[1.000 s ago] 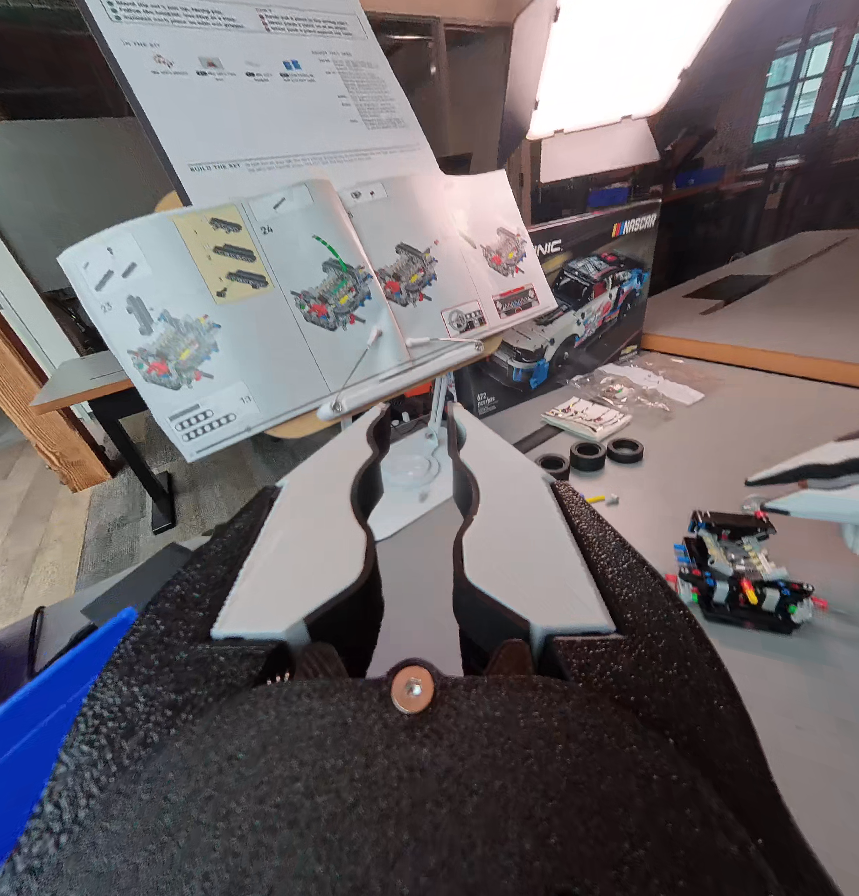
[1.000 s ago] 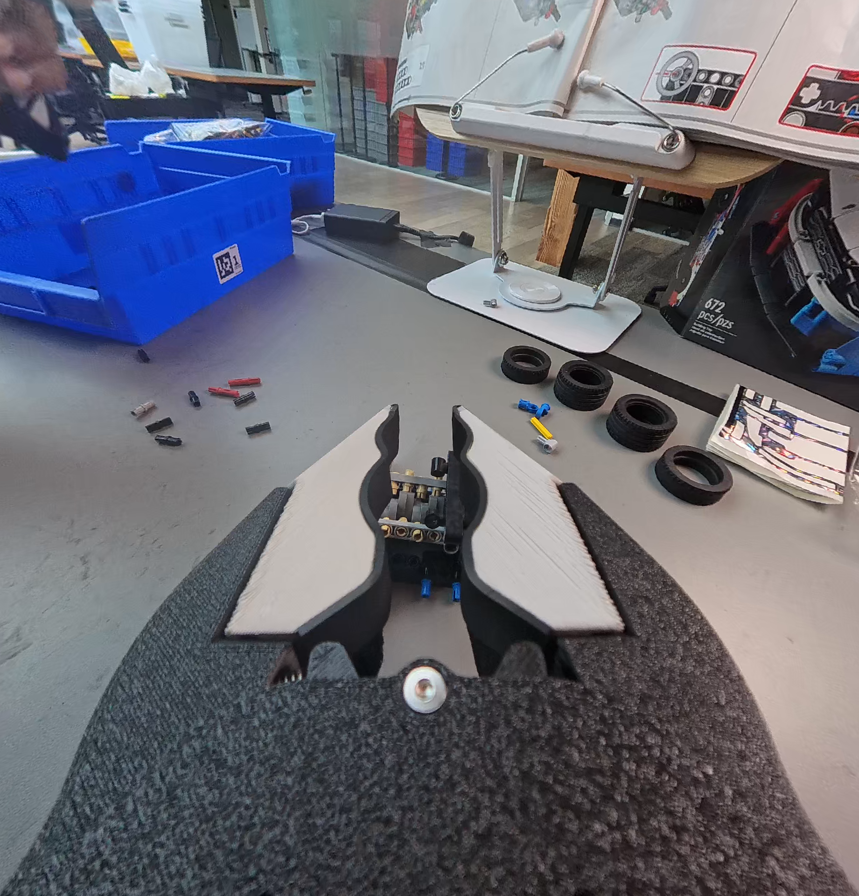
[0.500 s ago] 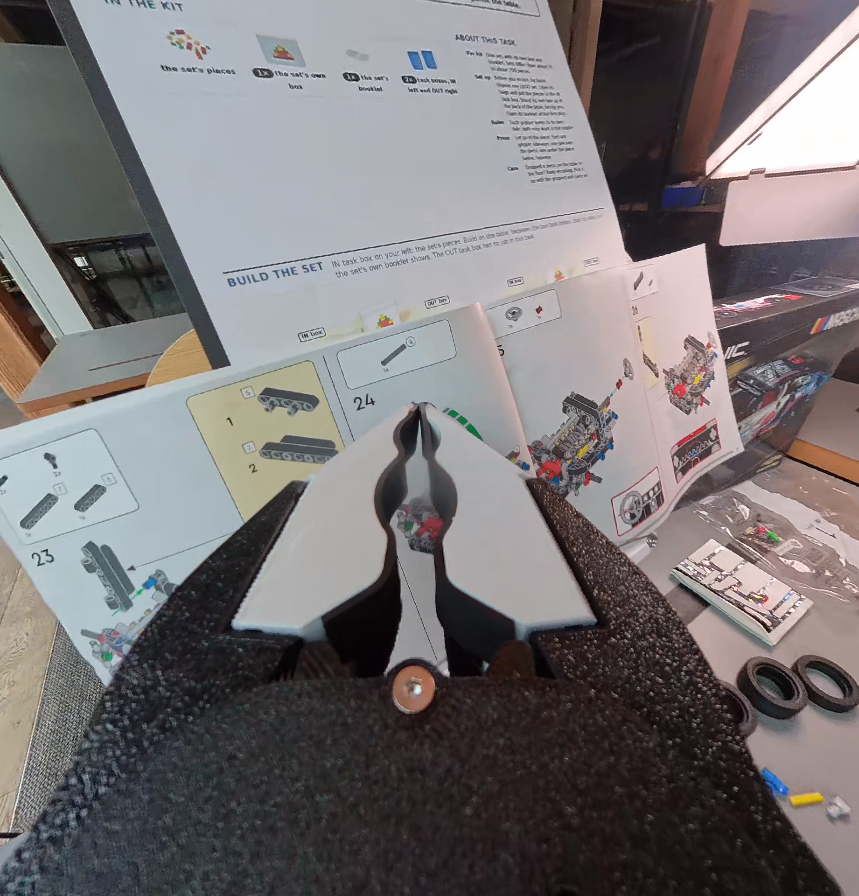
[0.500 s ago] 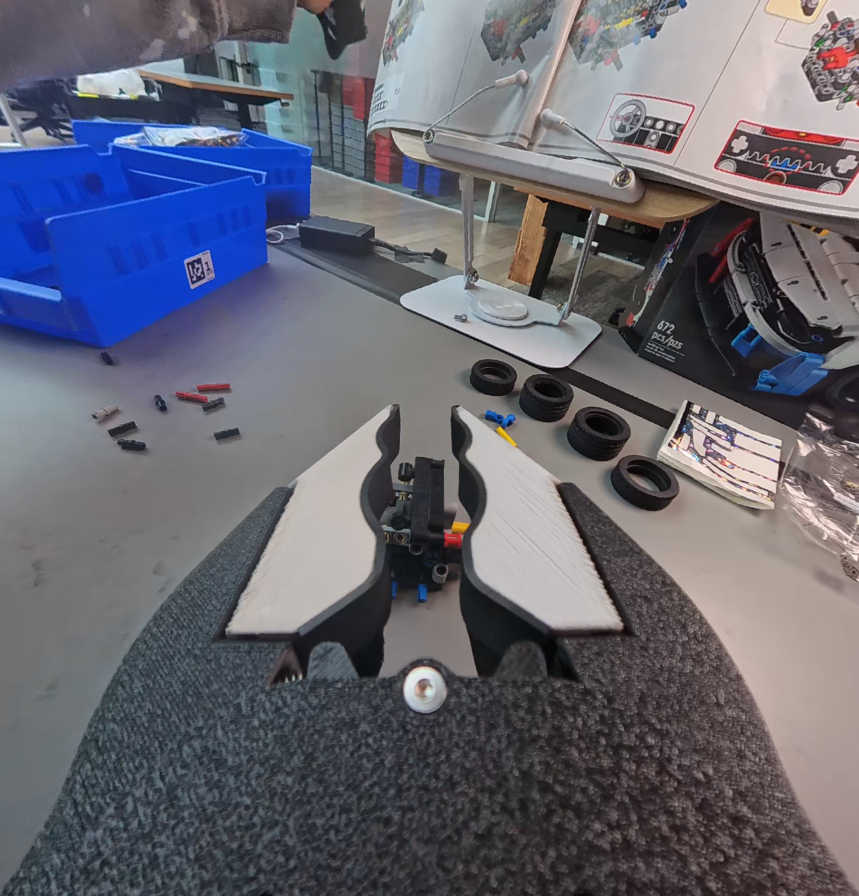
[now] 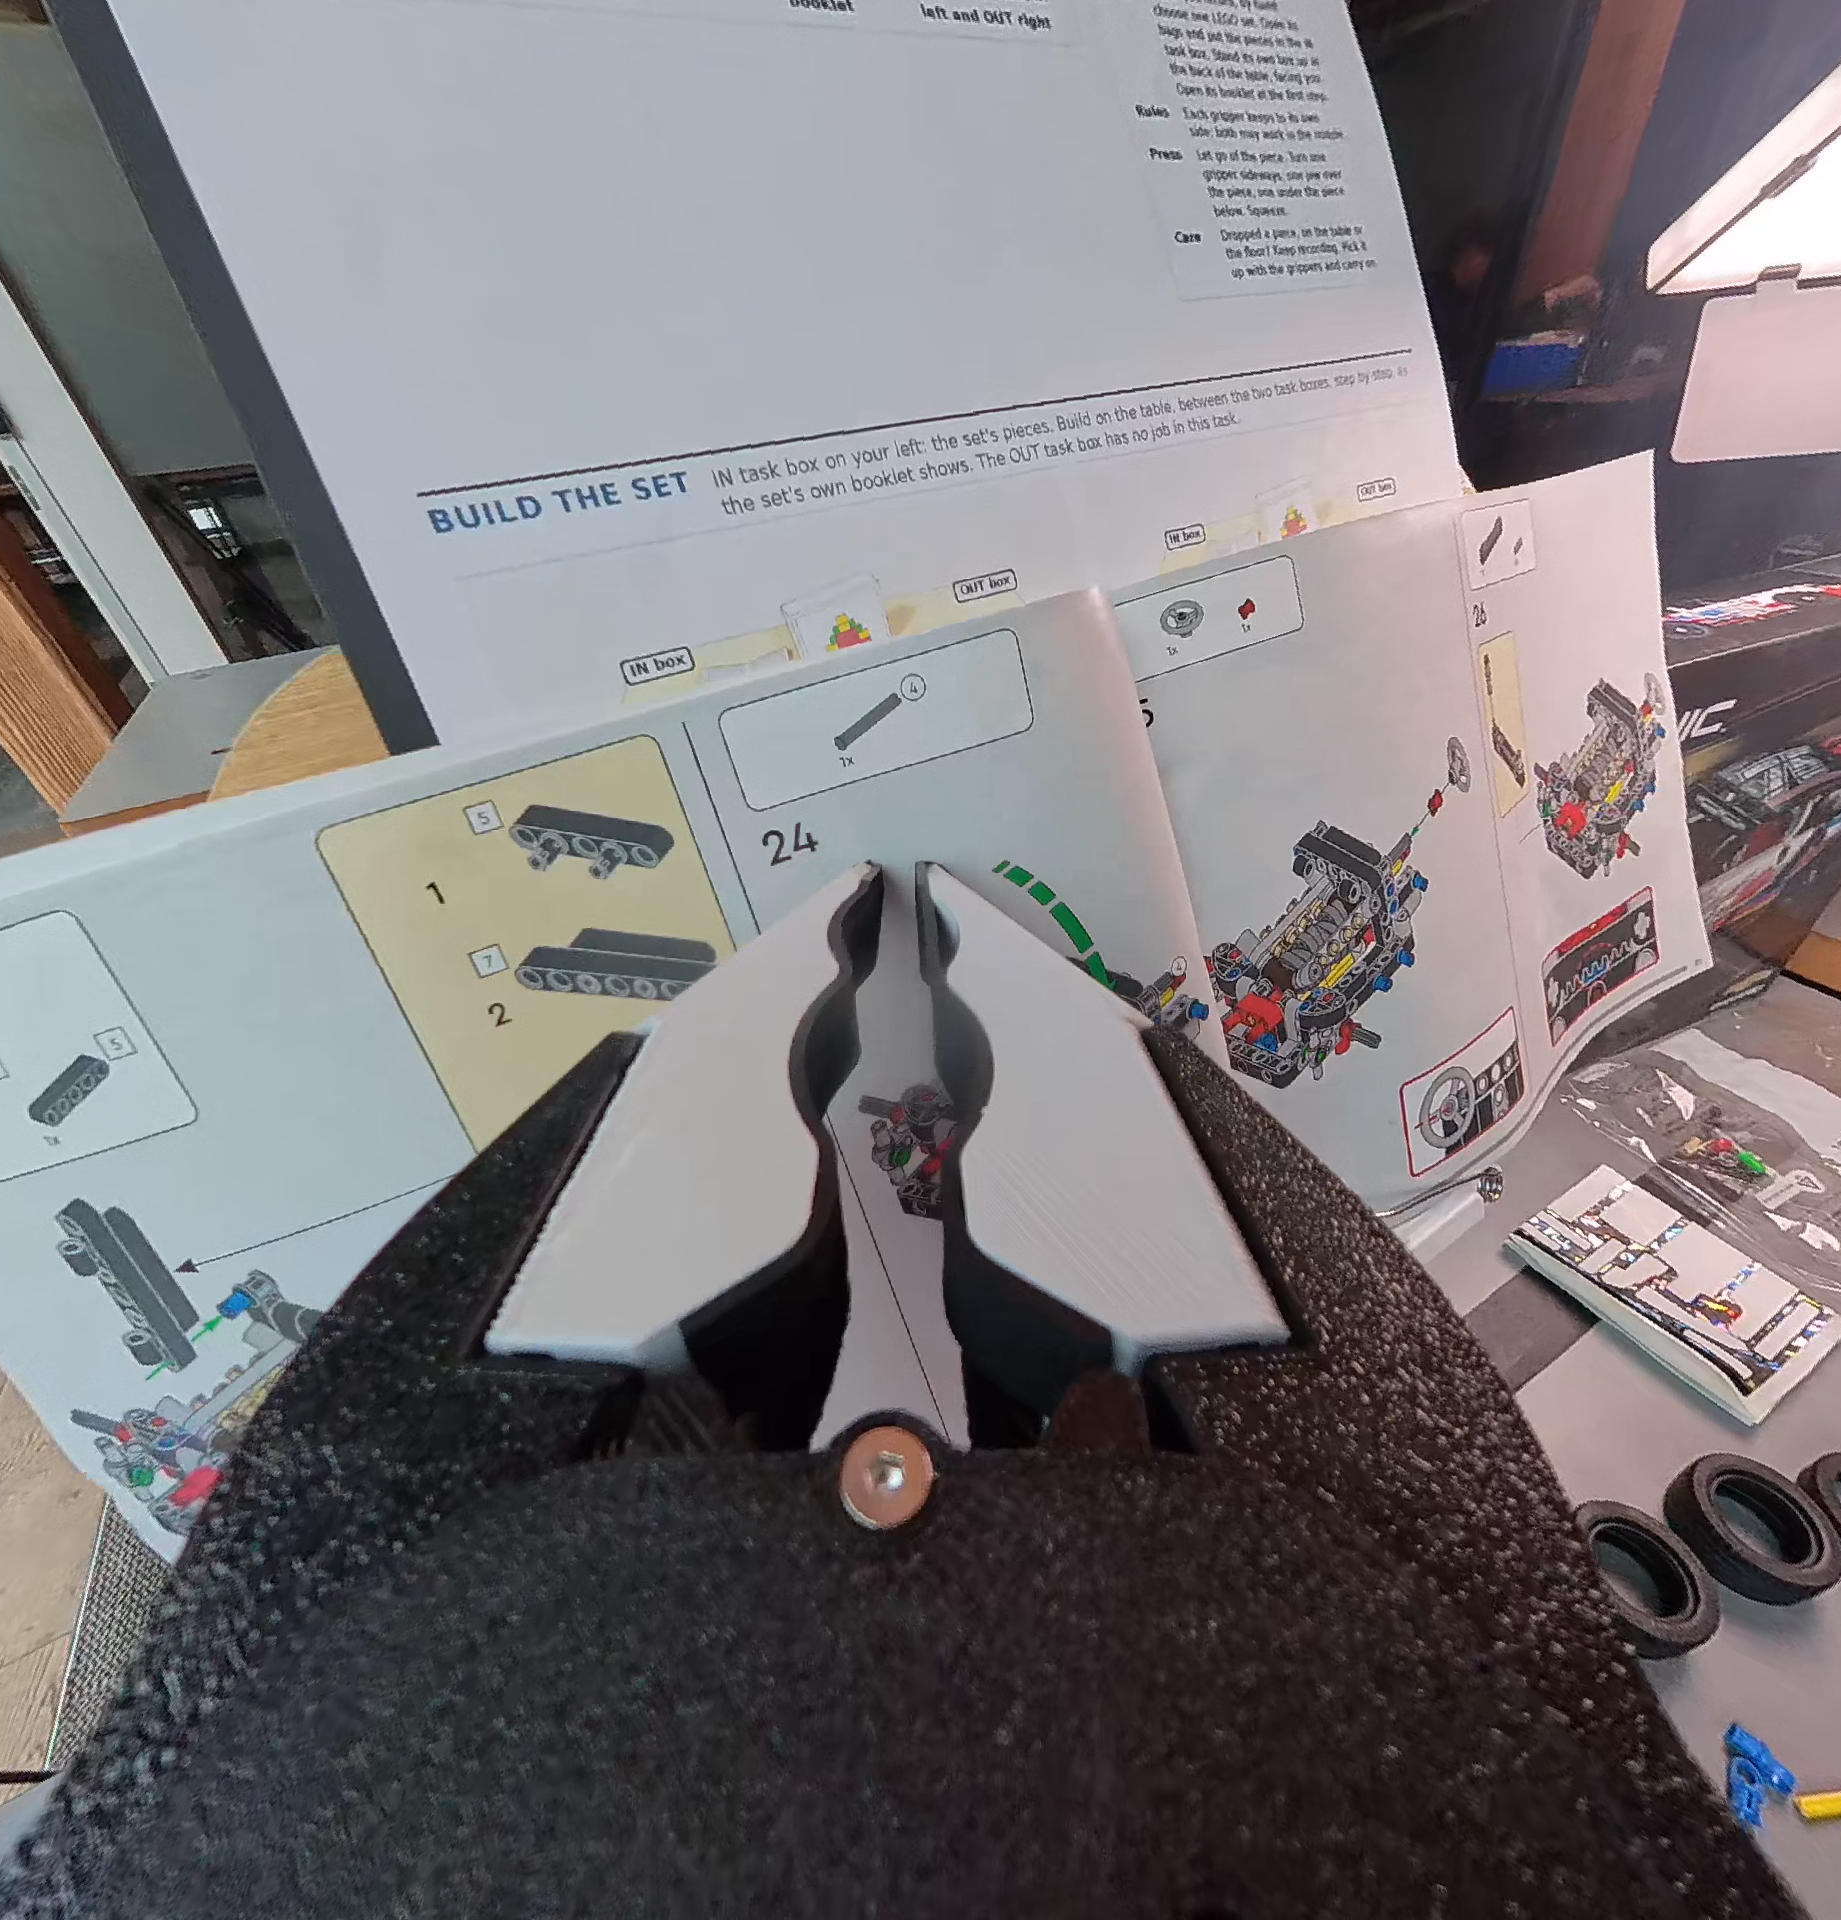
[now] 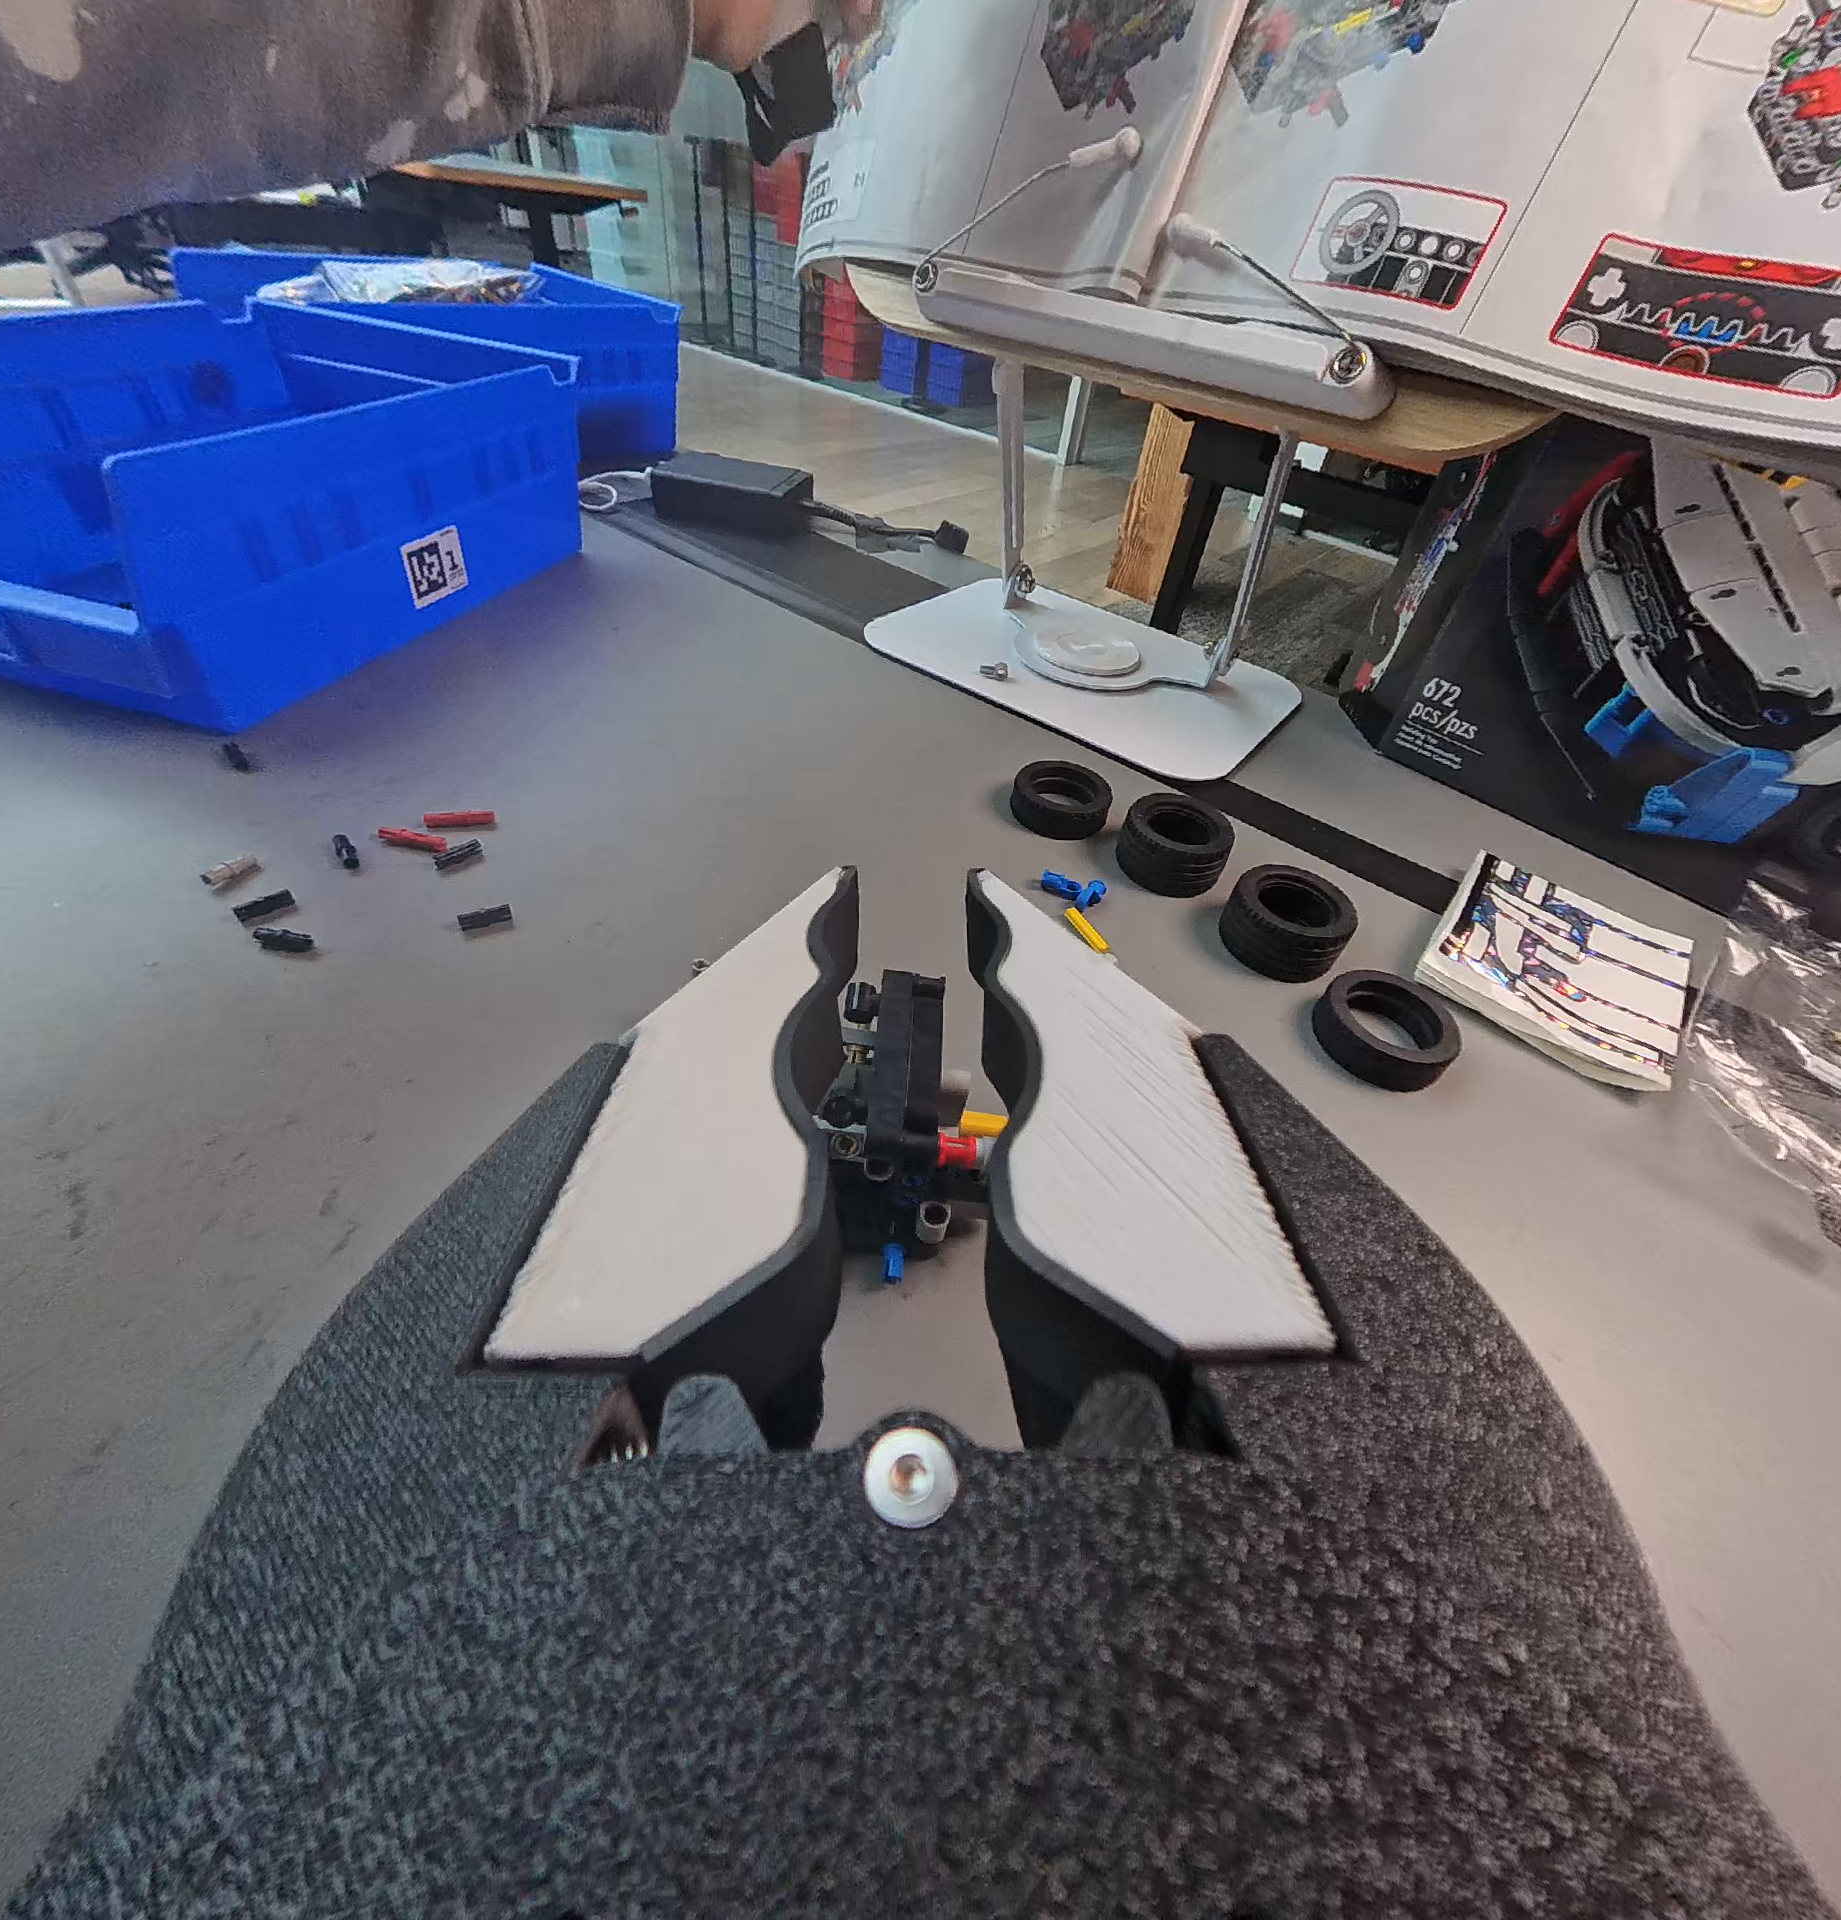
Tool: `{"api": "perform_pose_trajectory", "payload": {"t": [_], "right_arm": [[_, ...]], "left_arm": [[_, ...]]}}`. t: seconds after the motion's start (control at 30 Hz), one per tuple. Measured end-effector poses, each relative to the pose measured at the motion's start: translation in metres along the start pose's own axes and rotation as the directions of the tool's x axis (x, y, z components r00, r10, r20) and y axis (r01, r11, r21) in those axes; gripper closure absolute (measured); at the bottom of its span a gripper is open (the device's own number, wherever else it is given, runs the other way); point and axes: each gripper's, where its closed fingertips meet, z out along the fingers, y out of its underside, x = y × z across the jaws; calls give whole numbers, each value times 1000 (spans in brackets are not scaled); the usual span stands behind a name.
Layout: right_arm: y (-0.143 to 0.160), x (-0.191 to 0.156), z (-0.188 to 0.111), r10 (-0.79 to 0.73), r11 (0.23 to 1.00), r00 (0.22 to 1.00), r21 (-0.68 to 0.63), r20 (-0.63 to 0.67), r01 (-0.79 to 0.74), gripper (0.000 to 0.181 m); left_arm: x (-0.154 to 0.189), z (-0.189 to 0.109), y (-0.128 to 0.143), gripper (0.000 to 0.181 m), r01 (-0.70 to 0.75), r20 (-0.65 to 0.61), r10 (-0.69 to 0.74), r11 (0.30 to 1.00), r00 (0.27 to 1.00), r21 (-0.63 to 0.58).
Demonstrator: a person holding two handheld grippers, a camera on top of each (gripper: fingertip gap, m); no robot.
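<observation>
- Two tongs in view, one per wrist camera.
- Left tongs (image 5: pixel 898 878) raised in front of the open instruction booklet (image 5: pixel 604 935), tips nearly together with a thin slit between; nothing seen gripped, contact with the page impossible to tell.
- Behind the booklet, a large white printed sheet (image 5: pixel 791 260) on a dark board.
- Right tongs (image 6: pixel 911 883) low over the grey tabletop (image 6: pixel 583 707), jaws narrowly parted around a small brick assembly (image 6: pixel 900 1101) of black, grey, red, yellow and blue parts; a firm grip on it not clear from this view.
- Four black rubber tyres (image 6: pixel 1285 920) in a loose row ahead and to the right of the right tongs, a blue connector (image 6: pixel 1070 886) and a yellow pin (image 6: pixel 1084 928) just beside its right tip.
- Sticker sheet (image 6: pixel 1560 966) and clear plastic bag (image 6: pixel 1799 1049) further right.
- Scattered black and red pins (image 6: pixel 433 831) to the left, near blue bins (image 6: pixel 324 520).
- Booklet stand (image 6: pixel 1103 675) and set box (image 6: pixel 1643 665) at the back.
- Grey sleeve (image 6: pixel 272 94) across the upper left.
</observation>
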Motion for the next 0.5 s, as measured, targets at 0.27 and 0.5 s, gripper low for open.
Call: {"api": "perform_pose_trajectory", "payload": {"t": [0.27,0.5], "right_arm": [[2,-4,0,-14,1000,1000,-14,14,14,161],[3,-7,0,-37,999,999,-24,24,38,162]], "left_arm": [[21,0,16,179,13,-41,-13,1000,999,-1],[33,1,34,178,37,-47,-37,999,998,-3]]}}
